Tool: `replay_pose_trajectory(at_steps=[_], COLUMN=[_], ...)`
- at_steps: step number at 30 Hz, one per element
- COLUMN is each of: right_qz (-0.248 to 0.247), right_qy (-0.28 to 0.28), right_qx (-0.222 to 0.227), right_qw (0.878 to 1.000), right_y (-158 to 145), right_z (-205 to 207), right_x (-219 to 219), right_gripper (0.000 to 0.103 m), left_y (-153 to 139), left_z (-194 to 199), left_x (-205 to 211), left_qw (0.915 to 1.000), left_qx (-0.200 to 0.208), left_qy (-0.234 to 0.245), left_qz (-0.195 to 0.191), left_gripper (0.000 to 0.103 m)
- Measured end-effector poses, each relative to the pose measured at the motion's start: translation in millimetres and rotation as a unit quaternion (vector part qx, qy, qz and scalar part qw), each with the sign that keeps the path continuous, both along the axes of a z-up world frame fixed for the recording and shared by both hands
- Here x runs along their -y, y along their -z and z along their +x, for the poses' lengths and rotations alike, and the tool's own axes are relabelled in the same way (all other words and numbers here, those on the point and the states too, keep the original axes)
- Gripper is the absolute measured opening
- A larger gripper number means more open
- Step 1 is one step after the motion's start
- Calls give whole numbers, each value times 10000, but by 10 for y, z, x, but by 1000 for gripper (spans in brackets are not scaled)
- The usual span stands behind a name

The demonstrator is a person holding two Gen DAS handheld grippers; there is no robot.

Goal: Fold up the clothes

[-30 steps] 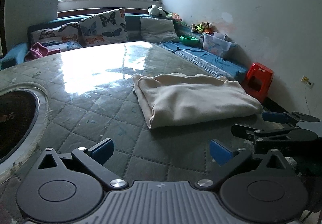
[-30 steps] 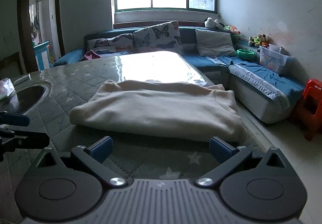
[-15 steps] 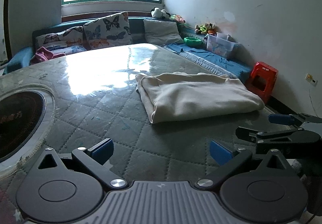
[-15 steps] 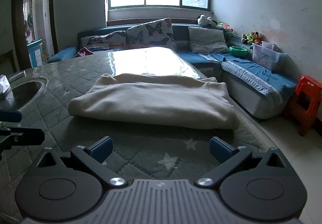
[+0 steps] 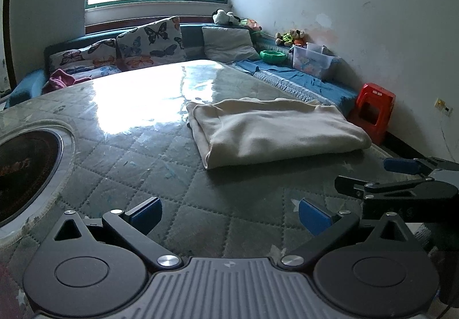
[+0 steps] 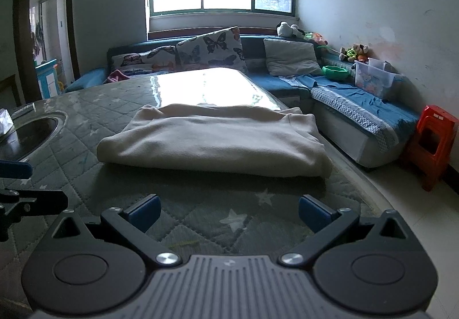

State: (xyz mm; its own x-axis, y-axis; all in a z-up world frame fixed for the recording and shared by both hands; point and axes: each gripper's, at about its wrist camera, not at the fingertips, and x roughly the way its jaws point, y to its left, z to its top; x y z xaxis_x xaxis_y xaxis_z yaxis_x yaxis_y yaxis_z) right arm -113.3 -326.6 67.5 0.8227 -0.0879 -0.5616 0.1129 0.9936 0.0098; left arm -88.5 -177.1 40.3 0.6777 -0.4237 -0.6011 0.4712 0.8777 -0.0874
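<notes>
The folded cream garment point(image 6: 212, 141) lies flat on the quilted tabletop point(image 6: 200, 218), straight ahead of the right tongs point(image 6: 228, 211) with its long axis running crosswise to them. From the left tongs point(image 5: 228, 213) the garment lies ahead and to the right, so the right tongs appear nearer. Both tongs are spread wide and empty. The garment looks soft, thick, layered, with rounded fold edges.

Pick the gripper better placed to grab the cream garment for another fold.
Right, probably. The right gripper faces the folded cream garment squarely, jaws open; from the left gripper it lies off to the right.
</notes>
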Motion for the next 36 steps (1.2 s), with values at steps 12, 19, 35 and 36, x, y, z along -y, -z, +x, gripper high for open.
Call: replay_pose_trajectory(at_steps=[12,19,35,36], right_qz=[0,16,74,80], right_qy=[-32,-52,-51,-48], right_qx=[2,18,39,35], right_qw=[10000,10000,10000,10000], right_y=[-7,-8,-6,-3], right_z=[-32,-55,-68,-63], right_x=[-37,-47,-60,-57], right_gripper=[103,103,103,103], left_y=[1,-1,-1,0], left_z=[-71,-111,-139,-137], left_x=[36,61,105,113], left_qw=[9999,9998,9997,9996], left_qx=[66,89,119,119], left_qy=[-28,-5,-2,1], left_qz=[105,151,236,247], left_gripper=[103,103,103,103])
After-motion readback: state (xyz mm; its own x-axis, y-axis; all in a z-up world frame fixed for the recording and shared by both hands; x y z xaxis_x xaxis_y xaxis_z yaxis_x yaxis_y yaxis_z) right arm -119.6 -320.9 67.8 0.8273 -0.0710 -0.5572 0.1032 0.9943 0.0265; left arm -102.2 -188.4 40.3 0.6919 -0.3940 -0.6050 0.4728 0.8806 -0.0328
